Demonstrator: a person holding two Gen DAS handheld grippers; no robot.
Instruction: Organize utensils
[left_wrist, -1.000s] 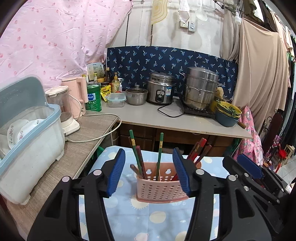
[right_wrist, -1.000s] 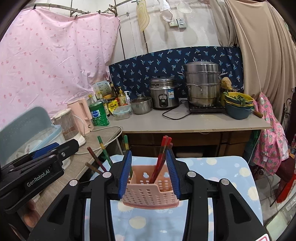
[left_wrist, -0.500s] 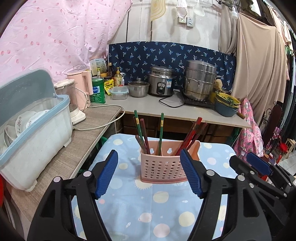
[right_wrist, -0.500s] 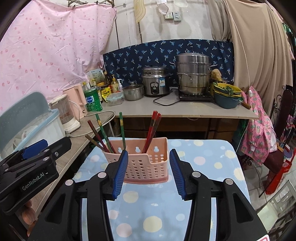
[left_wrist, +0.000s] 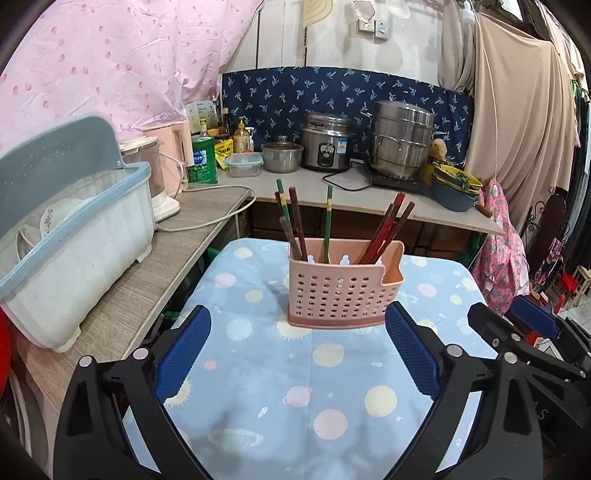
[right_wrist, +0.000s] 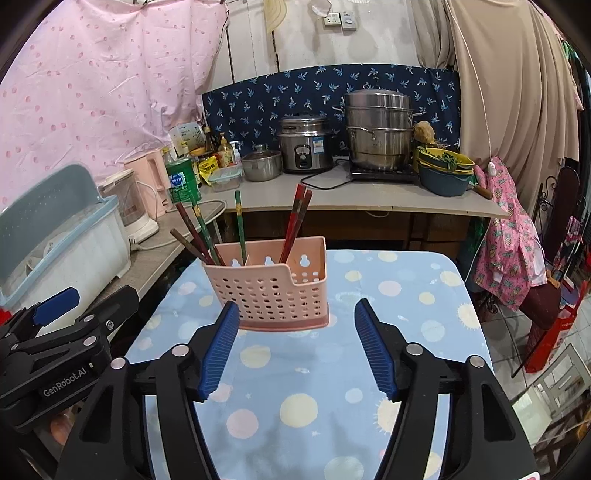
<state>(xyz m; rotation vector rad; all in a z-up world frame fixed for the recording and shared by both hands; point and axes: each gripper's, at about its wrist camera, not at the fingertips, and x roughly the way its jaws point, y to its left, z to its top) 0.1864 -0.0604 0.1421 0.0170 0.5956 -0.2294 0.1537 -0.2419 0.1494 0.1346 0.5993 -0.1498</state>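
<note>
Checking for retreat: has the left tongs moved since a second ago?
Yes. The left tongs backed away toward the camera side and opened; the pink utensil basket now stands ahead of its tips.

Chopsticks (left_wrist: 295, 221) in holder (left_wrist: 340, 291) on table (left_wrist: 258, 369); counter (left_wrist: 351, 195) behind.

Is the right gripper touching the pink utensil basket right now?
Apart. The right wrist view shows the right gripper open, both pads short of the pink utensil basket, cloth visible between.
</note>
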